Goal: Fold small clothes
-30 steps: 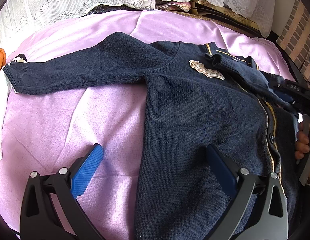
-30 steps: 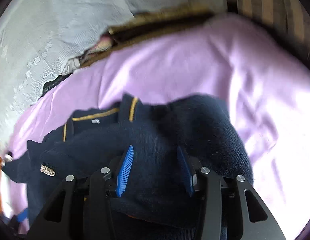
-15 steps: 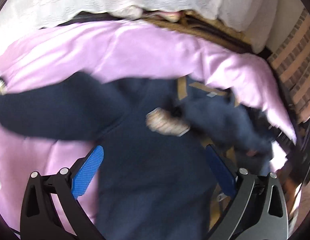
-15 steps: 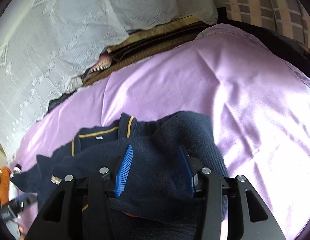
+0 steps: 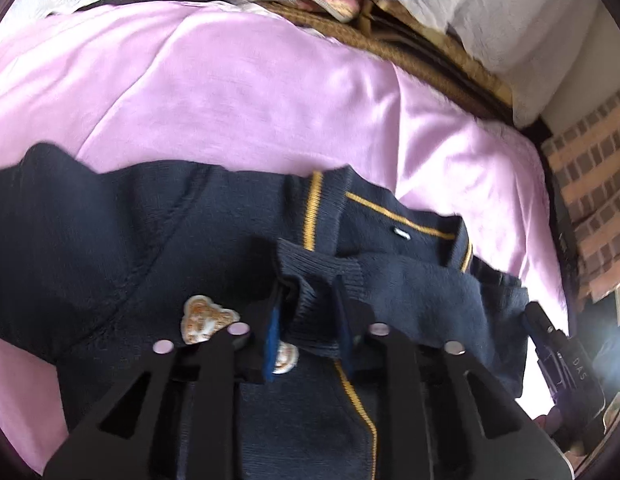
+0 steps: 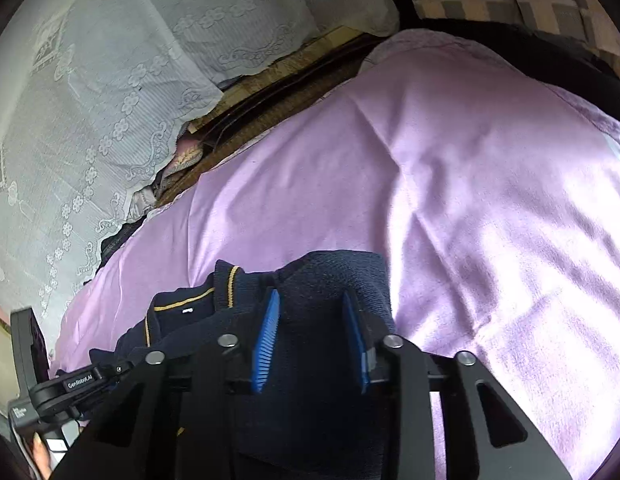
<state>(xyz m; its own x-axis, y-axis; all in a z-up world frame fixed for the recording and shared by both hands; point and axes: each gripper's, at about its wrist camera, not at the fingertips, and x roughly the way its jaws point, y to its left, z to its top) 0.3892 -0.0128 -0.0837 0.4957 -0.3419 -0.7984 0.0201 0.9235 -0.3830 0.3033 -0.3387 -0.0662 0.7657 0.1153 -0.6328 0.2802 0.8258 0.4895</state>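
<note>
Steeply down, left gripper (image 5: pixel 307 312) jaws clamping navy cardigan (image 5: pixel 121 248) cuff.

Left gripper (image 5: pixel 307 312): matte black frame, triangular cutouts in each arm, four round silver screw heads across the linkage, blue ribbed pads (image 5: pixel 273 340) on the fingers. Right gripper (image 6: pixel 312 332): same build, black arms with cutouts, four silver screws, blue ridged pads (image 6: pixel 265 340). Right unit's body shows at 4 o'clock in the left wrist view, black housing, white "DAS" lettering. Left unit's body at 8 o'clock in the right wrist view, black, white "GenRobot.AI" text, small white label below. Fingertips of a hand (image 6: pixel 39 454) at 8 o'clock.
</note>
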